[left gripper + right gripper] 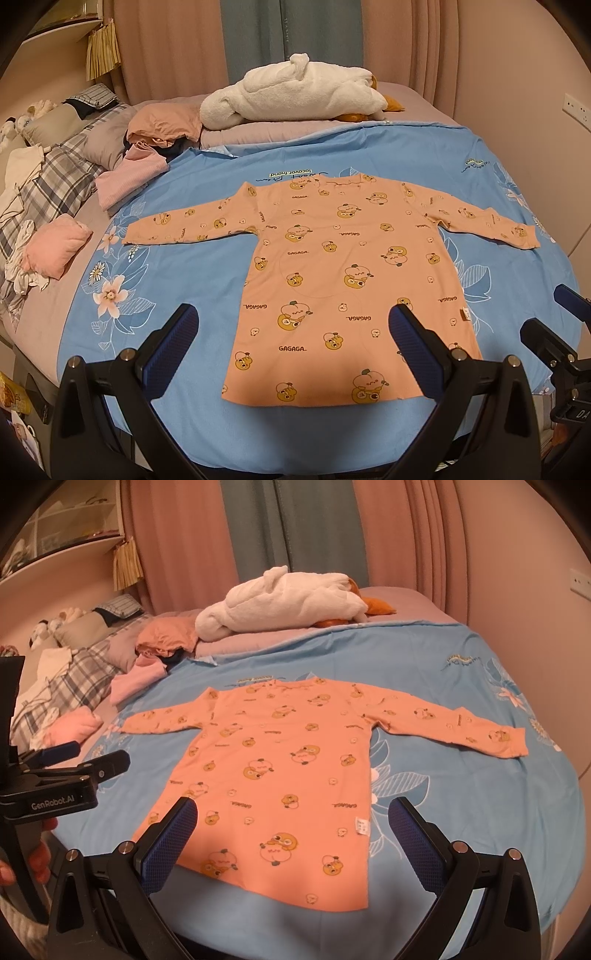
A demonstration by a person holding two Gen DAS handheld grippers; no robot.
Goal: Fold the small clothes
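Pink curtains hang behind a bed covered by a blue floral quilt, where an orange long-sleeved shirt lies flat, sleeves outstretched. Both the left gripper and right gripper hover above its hem, jaws spread wide, holding nothing. Behind it lies a white plush toy.

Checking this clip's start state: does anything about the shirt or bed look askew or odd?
Nothing stands out on the orange shirt: it lies flat on the blue cover, sleeves spread, unfolded. Loose clothes sit bunched at the bed's far left. The left gripper and right gripper are open above it.
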